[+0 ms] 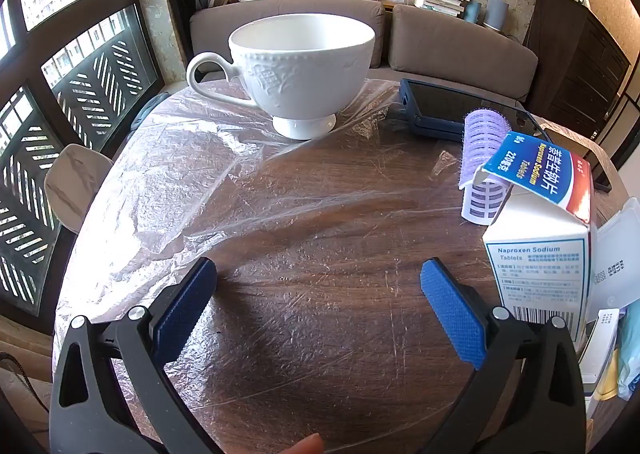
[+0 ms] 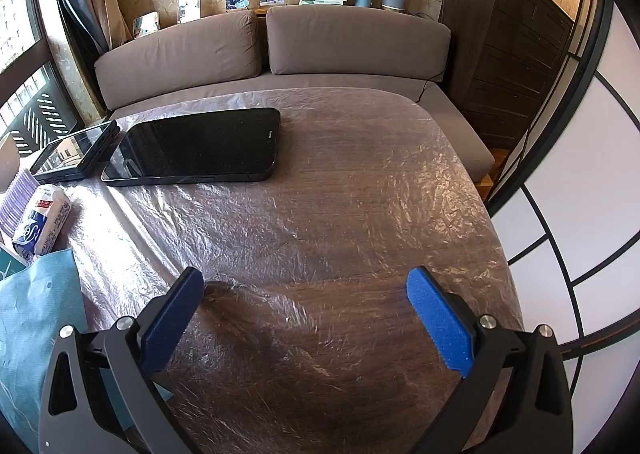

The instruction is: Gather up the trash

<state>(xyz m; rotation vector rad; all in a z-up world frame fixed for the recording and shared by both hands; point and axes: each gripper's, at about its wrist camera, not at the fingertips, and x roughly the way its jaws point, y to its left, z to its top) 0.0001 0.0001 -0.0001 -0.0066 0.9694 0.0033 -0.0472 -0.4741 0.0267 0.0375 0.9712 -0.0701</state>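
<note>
- Left hand-held gripper (image 1: 318, 278) wide, nothing between the pads, tilted down over bare counter (image 1: 320, 214) covered in clear plastic film.
- Right hand-held gripper (image 2: 306, 290) also wide and empty, over the near-right part of the counter.
- Likely trash sits at the right in the left wrist view: opened medicine box (image 1: 540, 254), flap up, just right of the left gripper; small crumpled packet (image 2: 42, 218) at far left in the right wrist view, beside a blue cloth (image 2: 36, 326).
- Judgement: no pick started yet; the box looks the nearest target.
- Do it well: swing the left gripper right, square the pads on the box's flat sides, close gently since thin card crushes.
- Keep clear of purple hair roller (image 1: 482, 146), white cup (image 1: 300, 70), tablet (image 2: 200, 146), small device (image 2: 76, 154); not trash.
- Film may snag; lift straight up.
</note>
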